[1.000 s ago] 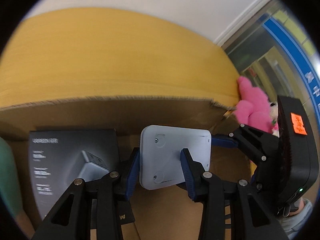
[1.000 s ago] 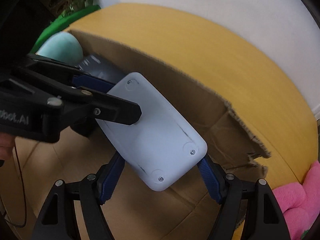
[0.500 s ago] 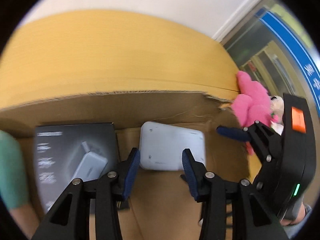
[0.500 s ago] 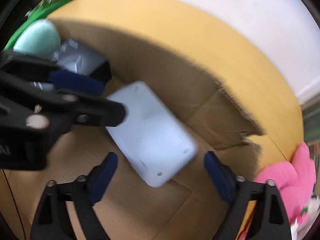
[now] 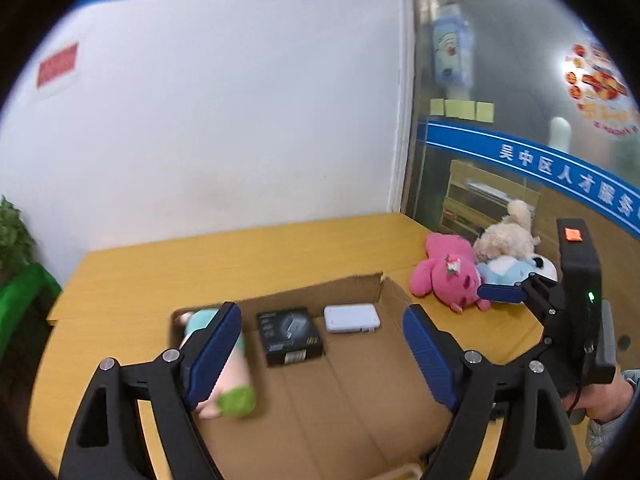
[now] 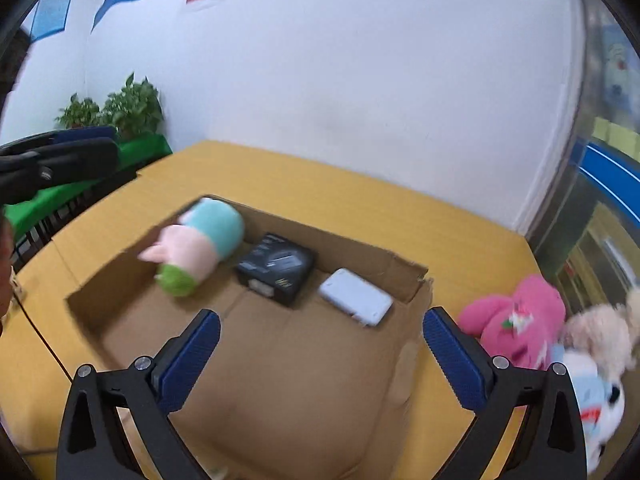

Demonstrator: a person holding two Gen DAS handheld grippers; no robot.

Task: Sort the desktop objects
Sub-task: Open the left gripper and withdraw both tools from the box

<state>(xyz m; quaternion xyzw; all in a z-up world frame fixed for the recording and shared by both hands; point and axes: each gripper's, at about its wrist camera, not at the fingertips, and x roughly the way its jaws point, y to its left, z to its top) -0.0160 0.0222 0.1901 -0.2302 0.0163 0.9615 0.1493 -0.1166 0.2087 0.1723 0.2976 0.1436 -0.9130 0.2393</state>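
Right wrist: yellow table [image 6: 328, 196], white wall [image 6: 360, 80].

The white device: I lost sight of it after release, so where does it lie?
The white device lies flat in the cardboard box, at its far right corner, just right of the black box.

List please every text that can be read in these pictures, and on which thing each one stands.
"吴中区人才服务": white characters on the blue band across the glass wall; the edge cuts the rest.
Black box in the cardboard box: print too small.
Red wall sign: blurred.
Round sticker on the glass: blurred.
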